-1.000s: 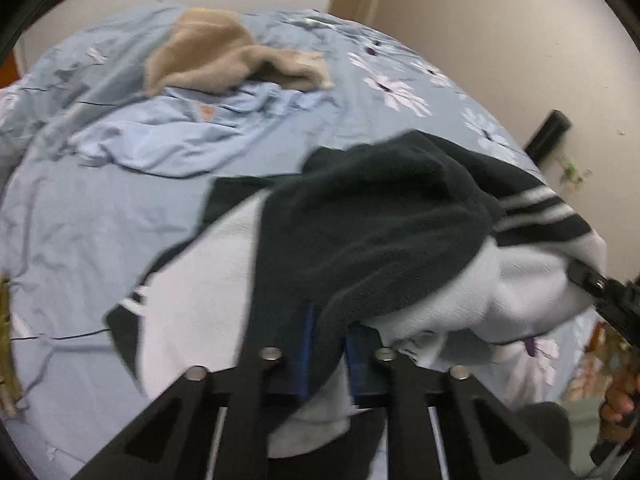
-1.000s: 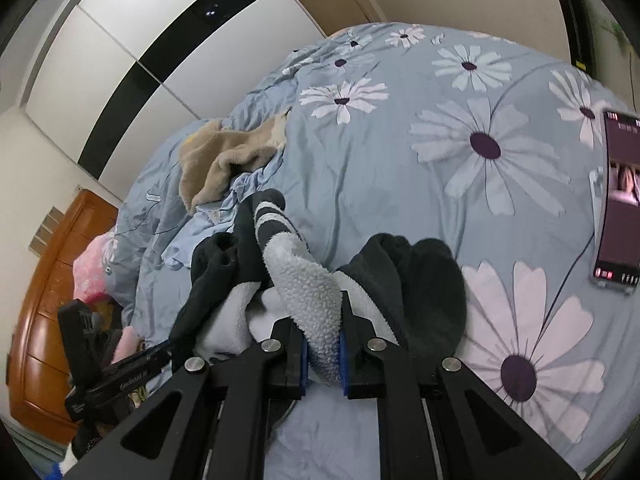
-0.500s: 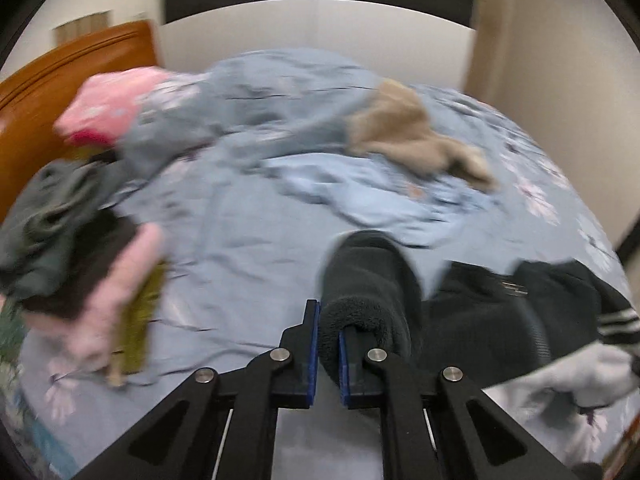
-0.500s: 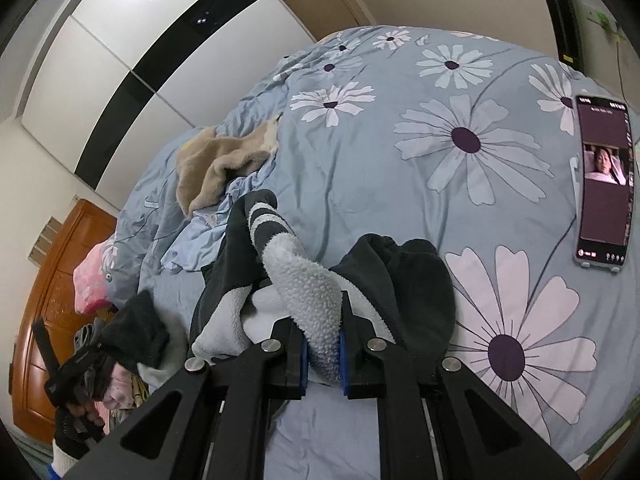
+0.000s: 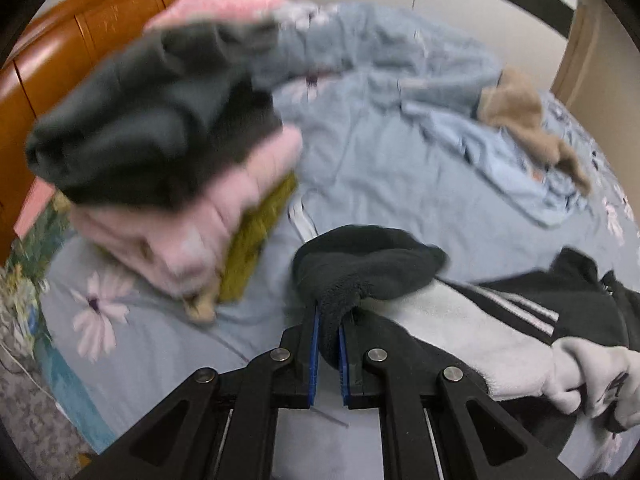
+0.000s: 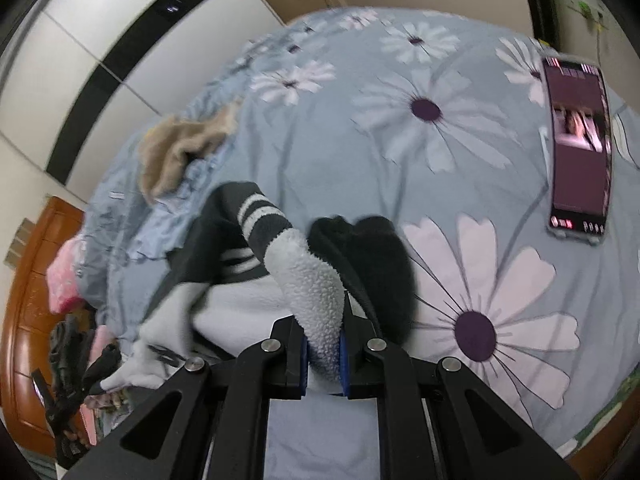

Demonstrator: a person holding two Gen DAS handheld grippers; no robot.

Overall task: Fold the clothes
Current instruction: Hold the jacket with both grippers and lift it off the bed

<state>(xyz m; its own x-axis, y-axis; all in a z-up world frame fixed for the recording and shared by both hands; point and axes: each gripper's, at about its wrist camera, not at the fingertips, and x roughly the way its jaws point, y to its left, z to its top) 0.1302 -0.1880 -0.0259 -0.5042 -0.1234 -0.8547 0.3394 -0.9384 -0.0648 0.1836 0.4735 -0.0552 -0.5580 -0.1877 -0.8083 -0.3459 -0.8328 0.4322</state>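
A black and white fleece jacket [image 5: 472, 320] with white stripes lies stretched across the blue flowered bed. My left gripper [image 5: 329, 340] is shut on a dark fleece part of it [image 5: 368, 264], close to a stack of clothes. My right gripper [image 6: 323, 354] is shut on a white fleece part of the jacket [image 6: 308, 276], with the striped sleeve [image 6: 256, 216] rising behind it. The left gripper [image 6: 100, 368] also shows at the lower left of the right wrist view, holding the jacket's far end.
A blurred stack of folded clothes, dark grey over pink over olive [image 5: 172, 168], sits by the wooden headboard [image 5: 80, 40]. A tan garment [image 5: 520, 116] lies on a rumpled light blue one [image 5: 480, 152]. A phone [image 6: 578, 148] with a lit screen lies on the bed [image 6: 360, 152] at right.
My left gripper has carried its end of the jacket left toward the headboard and the stack, spreading the jacket out. My right gripper has kept its grip and shifted only slightly.
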